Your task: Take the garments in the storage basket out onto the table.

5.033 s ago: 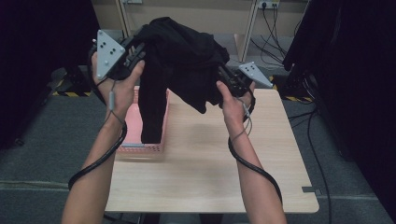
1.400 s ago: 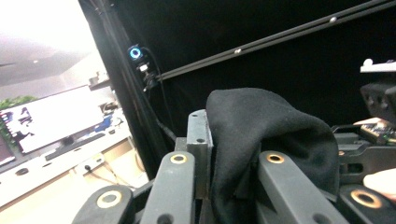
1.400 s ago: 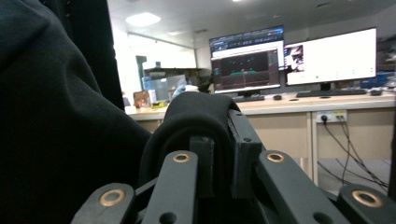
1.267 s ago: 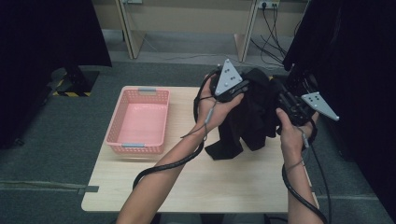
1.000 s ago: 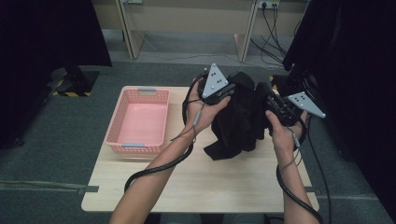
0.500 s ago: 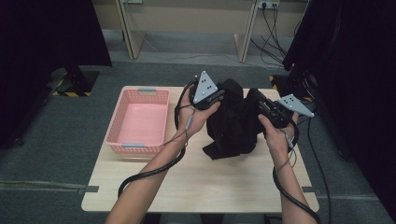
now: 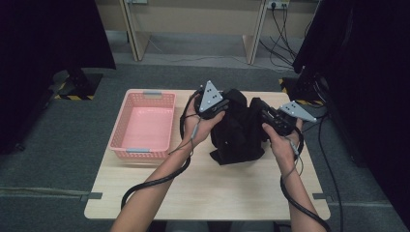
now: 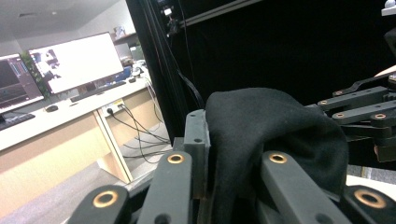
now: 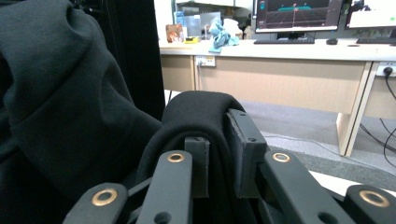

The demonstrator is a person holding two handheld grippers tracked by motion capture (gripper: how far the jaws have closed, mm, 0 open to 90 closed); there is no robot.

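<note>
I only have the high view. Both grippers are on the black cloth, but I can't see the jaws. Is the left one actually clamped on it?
Observer: Yes. In the left gripper view the left gripper has a fold of the black cloth pinched between its jaws.
Operator: And the right?
Observer: Same. The right gripper is shut on a fold that drapes over its jaw tips.
Operator: Anything behind the cloth that I can't see?
Observer: The right gripper view shows a desk with a blue rag and a monitor on it.
</note>
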